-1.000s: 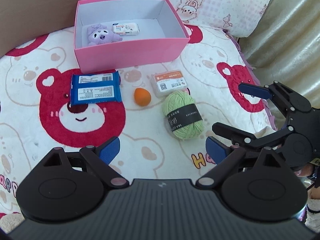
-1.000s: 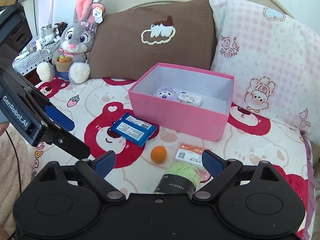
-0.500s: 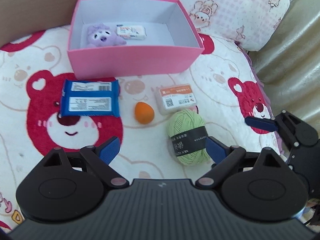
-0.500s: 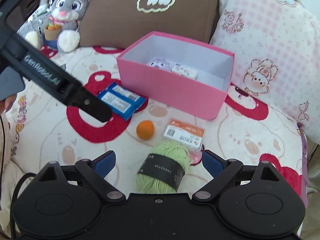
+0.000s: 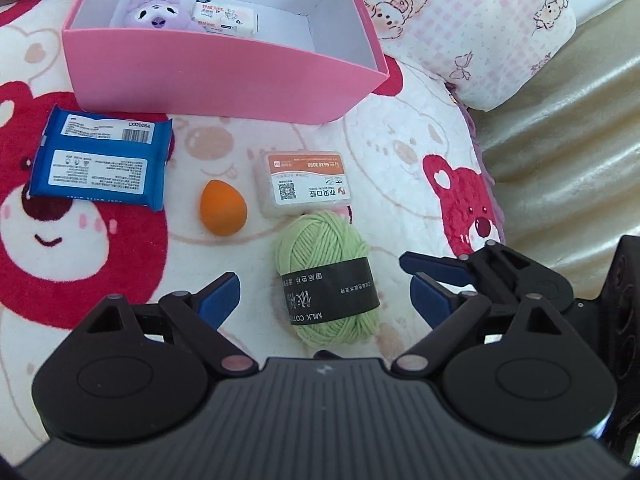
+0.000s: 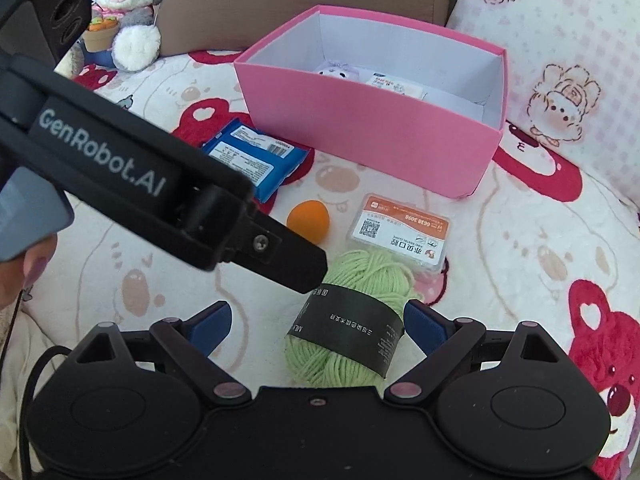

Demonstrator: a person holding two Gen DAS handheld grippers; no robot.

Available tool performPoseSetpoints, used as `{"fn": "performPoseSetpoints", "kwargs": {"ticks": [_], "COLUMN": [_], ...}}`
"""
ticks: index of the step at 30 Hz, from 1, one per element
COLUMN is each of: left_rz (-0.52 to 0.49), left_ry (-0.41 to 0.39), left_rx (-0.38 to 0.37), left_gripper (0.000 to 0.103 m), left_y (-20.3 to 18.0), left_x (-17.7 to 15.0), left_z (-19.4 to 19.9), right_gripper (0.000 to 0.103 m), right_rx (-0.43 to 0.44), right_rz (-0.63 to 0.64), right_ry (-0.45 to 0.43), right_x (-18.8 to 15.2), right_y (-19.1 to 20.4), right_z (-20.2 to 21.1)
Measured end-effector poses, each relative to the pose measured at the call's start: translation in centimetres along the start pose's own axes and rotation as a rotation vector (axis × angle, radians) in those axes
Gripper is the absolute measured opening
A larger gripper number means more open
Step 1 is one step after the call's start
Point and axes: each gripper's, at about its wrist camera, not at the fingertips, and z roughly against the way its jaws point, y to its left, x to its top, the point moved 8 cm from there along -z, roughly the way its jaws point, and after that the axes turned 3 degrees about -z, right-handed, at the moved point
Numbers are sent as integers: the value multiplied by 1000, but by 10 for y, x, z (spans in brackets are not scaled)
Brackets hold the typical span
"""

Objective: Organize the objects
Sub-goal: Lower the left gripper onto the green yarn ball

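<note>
Now lower, both hand-held grippers nearer green yarn

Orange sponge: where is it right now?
In the left wrist view the orange sponge lies on the blanket in front of the pink box, between the blue packet and the small clear case.

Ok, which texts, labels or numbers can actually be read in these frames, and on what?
"GenRobot.AI": left gripper body.
"MILK COTT", cut off: band on green yarn.
"LX320C/54": blue packet.
"6638 3098", upside down: clear plastic box.
Remaining fine print on packet, box, band and white wipes pack: too small.
</note>
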Motion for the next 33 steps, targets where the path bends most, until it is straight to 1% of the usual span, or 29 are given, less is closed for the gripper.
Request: {"fn": "performPoseSetpoints", "kwargs": {"ticks": [3,6,9,14,19,24,28,30,32,33], "left_rz": [14,17,33,52,84,78,147,158,154,155], "left_ry": [3,10,26,27,39,57,84,87,81,75], "left_rx": [-19,-4,-20,-65,-99,-114,-151,-165,-164,-167], "left_gripper": [92,92,92,91,89,83,83,84,84,83], "left_y": [5,14,20,21,22,22,24,23,22,21], "left_x": [-2,-6,-12,-15,-18,-24,-30,-32,-33,-33], "left_z": [-10,-23,-35,-51,-63,-73,-84,-88,-90,-90], "right_gripper": [95,95,95,95,95,95,95,95,94,92], "right_rx": [4,-14,-9,-19,-3,5,8,1,7,9], "right_rz": [-44,-92,-131,-131,-162,-212,-223,-224,-235,-240], "right_ry": [33,72,66,96,110,141,205,216,215,211], "right_x": [-12,-24,-24,-28,-28,-32,-40,-42,-42,-42], "right_y": [-4,-14,-20,-20,-25,-32,-33,-34,-35,-36], "right_z": [-13,-23,-23,-32,-34,-40,-50,-54,-55,-55]}}
